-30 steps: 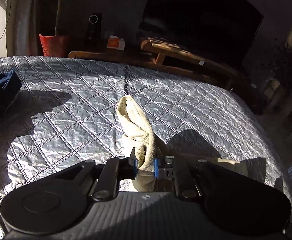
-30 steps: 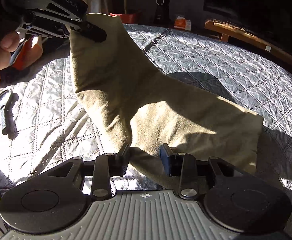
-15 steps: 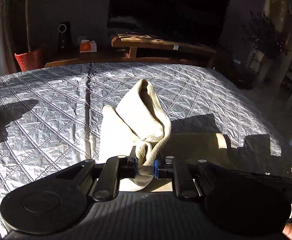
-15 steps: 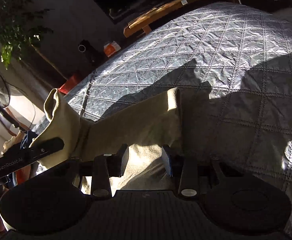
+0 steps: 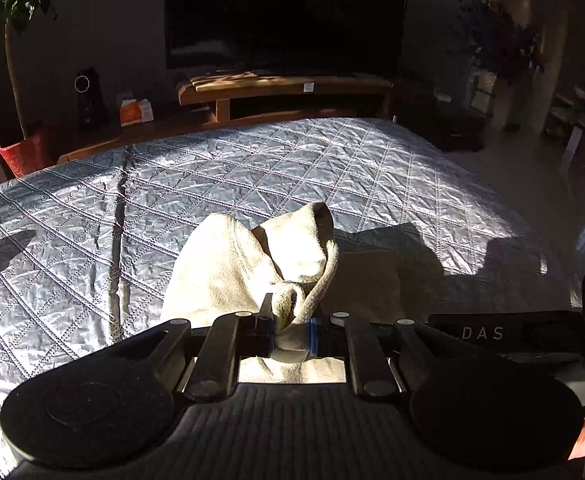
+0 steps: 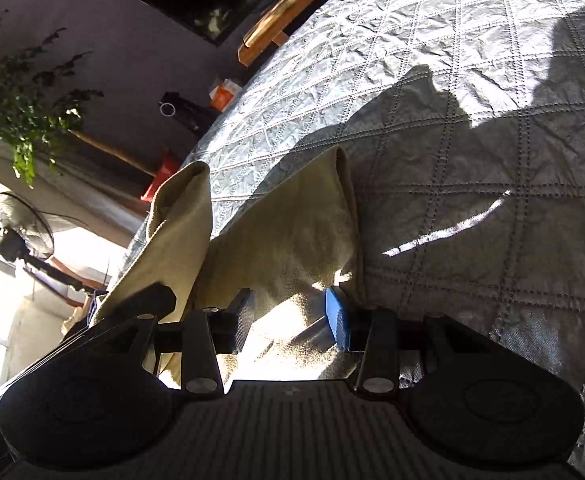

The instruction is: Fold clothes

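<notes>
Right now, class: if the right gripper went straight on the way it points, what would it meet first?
Probably the beige cloth: it already lies between the right gripper's opening jaws, with the quilted bedspread beyond it.

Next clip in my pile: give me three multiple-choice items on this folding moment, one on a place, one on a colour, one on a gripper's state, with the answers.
1. Where does the beige garment lie?
A. On the quilted bedspread
B. On the wooden bench
C. On the floor

2. What colour is the plant pot beyond the bed?
A. Blue
B. Red
C. White

3. What is the left gripper doing?
A. Hanging open over the quilt
B. Pinching a bunched fold of the garment
C. Holding the orange box

Answers:
1 A: the cloth spreads over the silver-grey quilting.
2 B: a red pot stands under the plant at the far left.
3 B: bunched cloth sits clamped between its pads.
</notes>
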Demonstrator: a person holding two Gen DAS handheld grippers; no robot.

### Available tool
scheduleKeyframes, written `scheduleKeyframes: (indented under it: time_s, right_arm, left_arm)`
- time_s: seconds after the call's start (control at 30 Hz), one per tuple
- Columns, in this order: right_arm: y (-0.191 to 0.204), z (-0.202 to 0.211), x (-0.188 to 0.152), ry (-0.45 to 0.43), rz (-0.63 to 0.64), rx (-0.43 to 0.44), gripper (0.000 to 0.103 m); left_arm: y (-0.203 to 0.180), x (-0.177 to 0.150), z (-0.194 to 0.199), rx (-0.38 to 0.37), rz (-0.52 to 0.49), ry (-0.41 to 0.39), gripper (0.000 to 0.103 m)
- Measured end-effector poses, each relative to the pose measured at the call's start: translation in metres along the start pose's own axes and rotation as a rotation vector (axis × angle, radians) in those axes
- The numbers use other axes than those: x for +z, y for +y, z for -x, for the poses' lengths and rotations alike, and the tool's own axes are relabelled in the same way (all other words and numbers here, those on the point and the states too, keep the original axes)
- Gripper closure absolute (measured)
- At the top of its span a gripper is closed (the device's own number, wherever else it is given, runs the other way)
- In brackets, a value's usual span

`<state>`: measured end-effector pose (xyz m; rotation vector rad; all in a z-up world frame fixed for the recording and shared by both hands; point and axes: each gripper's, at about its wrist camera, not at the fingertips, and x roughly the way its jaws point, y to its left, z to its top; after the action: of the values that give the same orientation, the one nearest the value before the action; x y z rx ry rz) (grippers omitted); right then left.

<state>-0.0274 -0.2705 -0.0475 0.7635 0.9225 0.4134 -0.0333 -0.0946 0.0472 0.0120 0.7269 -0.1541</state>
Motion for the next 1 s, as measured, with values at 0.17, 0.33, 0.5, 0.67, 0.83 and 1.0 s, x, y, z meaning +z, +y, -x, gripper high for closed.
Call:
scheduleKeyframes:
  time_s: [0.17,0.33,0.5,0.67,0.83,1.0]
  right_arm:
    - [-0.007,-0.001,0.003,-0.001,-0.048,0.017,0.06]
    - [-0.02,0.0,0.004,-0.019,-0.151,0.043,0.073]
    - [-0.031,0.008,0.007,-0.106,-0.247,0.045,0.059]
    - [-0.035,0.015,0.013,-0.186,-0.26,0.01,0.052]
    - [-0.039,0.009,0.015,-0.18,-0.283,0.021,0.045]
    - [-0.042,0.01,0.018,-0.202,-0.293,0.035,0.035]
  left_arm:
    - [-0.03,-0.002,0.0,-0.052,-0.052,-0.011,0.09]
    - [-0.045,-0.005,-0.002,-0.068,-0.053,-0.013,0.09]
    - [-0.046,-0.008,-0.01,-0.079,-0.04,0.01,0.09]
    - [-0.046,-0.017,-0.022,-0.084,-0.029,0.05,0.088]
    - [-0.049,-0.021,-0.033,-0.092,-0.011,0.068,0.079]
    - [-0.061,-0.026,-0.036,-0.116,-0.052,0.069,0.061]
